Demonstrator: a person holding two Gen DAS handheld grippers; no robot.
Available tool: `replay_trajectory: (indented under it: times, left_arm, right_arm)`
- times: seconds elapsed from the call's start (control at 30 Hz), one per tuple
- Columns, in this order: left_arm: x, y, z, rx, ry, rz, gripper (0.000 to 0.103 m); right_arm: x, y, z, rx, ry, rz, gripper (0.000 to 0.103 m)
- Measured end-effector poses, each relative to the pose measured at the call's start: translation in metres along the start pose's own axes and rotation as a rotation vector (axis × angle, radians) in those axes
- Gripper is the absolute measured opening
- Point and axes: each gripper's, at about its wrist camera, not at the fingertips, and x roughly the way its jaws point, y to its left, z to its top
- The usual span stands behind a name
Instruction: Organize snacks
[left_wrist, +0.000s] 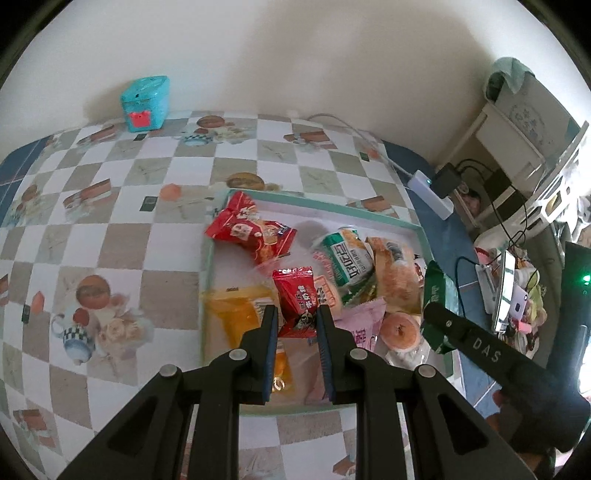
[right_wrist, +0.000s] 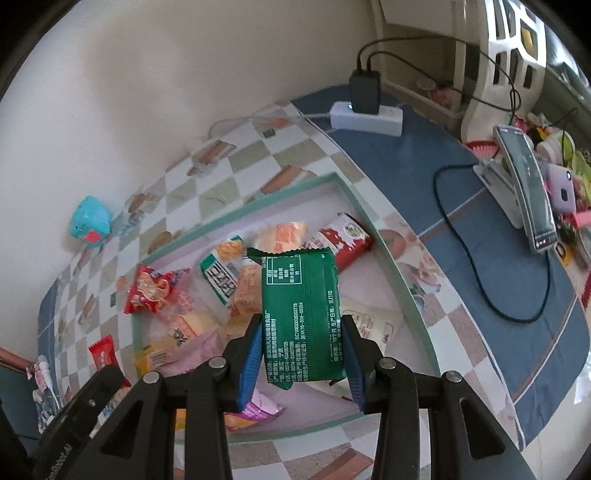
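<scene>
Though both packets looked light and crinkly, each tool was clamped on one: the left tool (left_wrist: 295, 317) on a small red packet (left_wrist: 296, 301), the right tool (right_wrist: 301, 354) on a green packet (right_wrist: 300, 310), both above the snack-filled tray (right_wrist: 402, 280) on the worktop (left_wrist: 122, 236). Foil likely slips (flat sides grip better). Snacks lower in the heap were partly hidden.

Both tools point steeply downward, side by side. The left tool (left_wrist: 297, 314) has its jaws drawn in tight on a small red packet (left_wrist: 296, 302). The right tool (right_wrist: 301, 345) has its jaws pinched against a green packet (right_wrist: 301, 314), held upright.
</scene>
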Motion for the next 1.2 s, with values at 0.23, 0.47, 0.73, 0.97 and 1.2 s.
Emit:
replay_trajectory:
  times: [0.23, 0.47, 0.73, 0.97, 1.2]
  left_arm:
    - [0.009, -0.001, 0.001, -0.005, 0.01, -0.03, 0.022]
    - [0.015, 0.0, -0.001, -0.01, 0.04, -0.029, 0.038]
    - [0.008, 0.014, -0.002, -0.05, 0.027, -0.001, 0.063]
    - [0.001, 0.043, -0.009, -0.131, 0.034, 0.088, 0.086]
    - [-0.012, 0.064, -0.024, -0.145, 0.012, 0.232, 0.097]
  right_arm:
    - [0.001, 0.02, -0.003, -0.073, -0.003, 0.034, 0.043]
    - [0.014, 0.026, -0.01, -0.088, 0.051, 0.056, 0.046]
    - [0.013, 0.025, -0.012, -0.08, 0.041, 0.026, 0.075]
    - [0.013, 0.023, -0.022, -0.096, 0.048, 0.027, 0.083]
    - [0.009, 0.027, -0.04, -0.146, 0.04, 0.042, 0.1]
